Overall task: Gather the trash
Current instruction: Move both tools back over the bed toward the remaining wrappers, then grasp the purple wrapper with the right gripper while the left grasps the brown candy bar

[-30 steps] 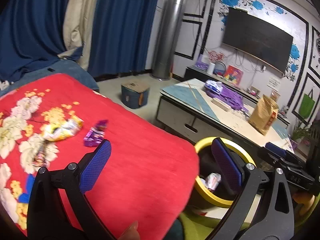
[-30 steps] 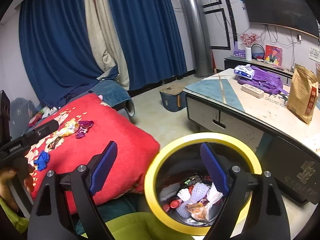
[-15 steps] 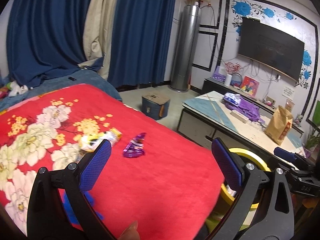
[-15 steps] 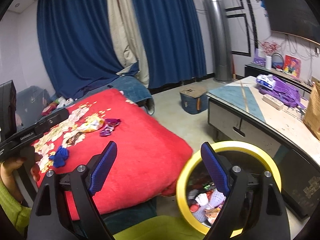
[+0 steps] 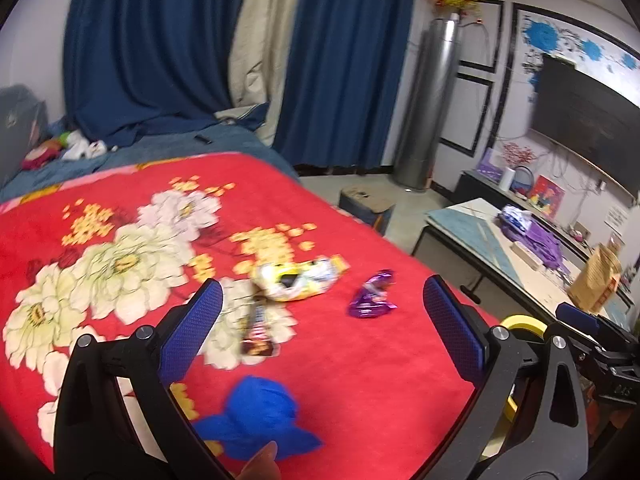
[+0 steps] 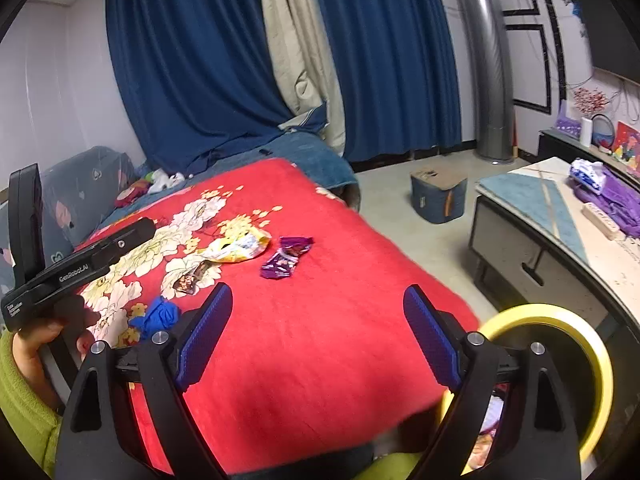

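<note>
Trash lies on the red blanket [image 5: 360, 360] ahead of me: a yellow bag [image 5: 298, 278], a purple wrapper [image 5: 372, 300], a dark bar wrapper [image 5: 258, 334] and a blue wad [image 5: 260, 412]. My left gripper [image 5: 320, 320] hovers over them, spread wide and empty; my right gripper [image 6: 316, 332] is likewise released and empty, near the blanket's edge beside the yellow-rimmed bin [image 6: 560, 360]. I judge the risks to be these: the wrappers are thin and flat on soft pile, so a shallow pinch may slip off or snag the blanket instead; the yellow bag and bar wrapper nearly touch, so closing between them could nudge one away; and a loose hold could drop a piece short of the bin.
</note>
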A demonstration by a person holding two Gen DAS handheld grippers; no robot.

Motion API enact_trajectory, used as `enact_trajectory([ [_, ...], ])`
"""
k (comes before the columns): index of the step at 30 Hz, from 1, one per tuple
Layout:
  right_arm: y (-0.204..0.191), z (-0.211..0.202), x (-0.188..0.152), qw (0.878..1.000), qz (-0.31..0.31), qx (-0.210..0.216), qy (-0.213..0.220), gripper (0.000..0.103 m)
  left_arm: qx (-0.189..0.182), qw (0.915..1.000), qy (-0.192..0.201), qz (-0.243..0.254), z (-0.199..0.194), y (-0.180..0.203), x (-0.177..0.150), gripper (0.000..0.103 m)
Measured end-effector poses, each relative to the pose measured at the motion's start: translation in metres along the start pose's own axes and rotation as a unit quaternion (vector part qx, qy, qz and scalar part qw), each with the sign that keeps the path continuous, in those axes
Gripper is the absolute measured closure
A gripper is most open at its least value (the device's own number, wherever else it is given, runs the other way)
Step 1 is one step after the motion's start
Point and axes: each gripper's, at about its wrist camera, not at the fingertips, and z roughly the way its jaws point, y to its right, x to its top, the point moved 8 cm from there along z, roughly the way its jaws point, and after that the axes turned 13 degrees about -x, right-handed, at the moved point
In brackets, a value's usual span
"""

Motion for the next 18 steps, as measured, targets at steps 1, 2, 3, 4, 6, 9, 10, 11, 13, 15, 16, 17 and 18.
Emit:
enact_trajectory([
  [1,-0.004,0.005,0.001,1.0,-0.002,0.0,-0.002,0.018,0.002,1.0,-0.002,-0.006,0.0,-0.006,0.0,0.011],
  [2,-0.011,0.014,0.003,1.0,-0.007,0.001,-0.007,0.018,0.006,0.9999,-0.003,-0.014,-0.001,-0.015,-0.001,0.011],
  [3,-0.015,0.02,0.004,1.0,-0.008,0.001,-0.01,0.018,0.008,0.9998,-0.006,-0.019,-0.001,-0.021,-0.002,0.011],
  [4,-0.02,0.026,0.004,1.0,-0.009,0.004,-0.015,0.018,0.012,0.9996,-0.01,-0.025,0.0,-0.028,-0.004,0.011],
  [6,-0.029,0.04,0.004,1.0,-0.01,0.009,-0.026,0.018,0.015,0.9992,-0.019,-0.033,0.003,-0.038,-0.008,0.011],
  [9,-0.039,0.066,0.003,0.999,-0.012,0.007,-0.045,0.018,0.017,0.9983,-0.031,-0.047,0.008,-0.05,-0.017,0.011],
  [10,-0.04,0.072,0.001,0.999,-0.012,0.006,-0.05,0.018,0.017,0.998,-0.035,-0.05,0.01,-0.053,-0.019,0.014],
  [11,-0.043,0.082,0.0,0.998,-0.012,0.006,-0.058,0.018,0.015,0.9977,-0.039,-0.054,0.013,-0.056,-0.021,0.016],
  [13,-0.045,0.095,-0.002,0.997,-0.013,0.003,-0.072,0.019,0.013,0.997,-0.048,-0.06,0.019,-0.059,-0.027,0.024],
  [15,-0.047,0.108,-0.004,0.996,-0.012,0.003,-0.085,0.023,0.009,0.9964,-0.055,-0.065,0.023,-0.061,-0.031,0.032],
  [16,-0.049,0.113,-0.005,0.996,-0.011,0.004,-0.091,0.025,0.008,0.996,-0.06,-0.065,0.027,-0.061,-0.033,0.035],
  [17,-0.051,0.121,-0.006,0.995,-0.008,0.006,-0.1,0.027,0.007,0.9958,-0.064,-0.065,0.029,-0.061,-0.035,0.036],
  [18,-0.052,0.126,-0.006,0.994,-0.007,0.008,-0.105,0.028,0.006,0.9956,-0.067,-0.066,0.032,-0.061,-0.036,0.039],
])
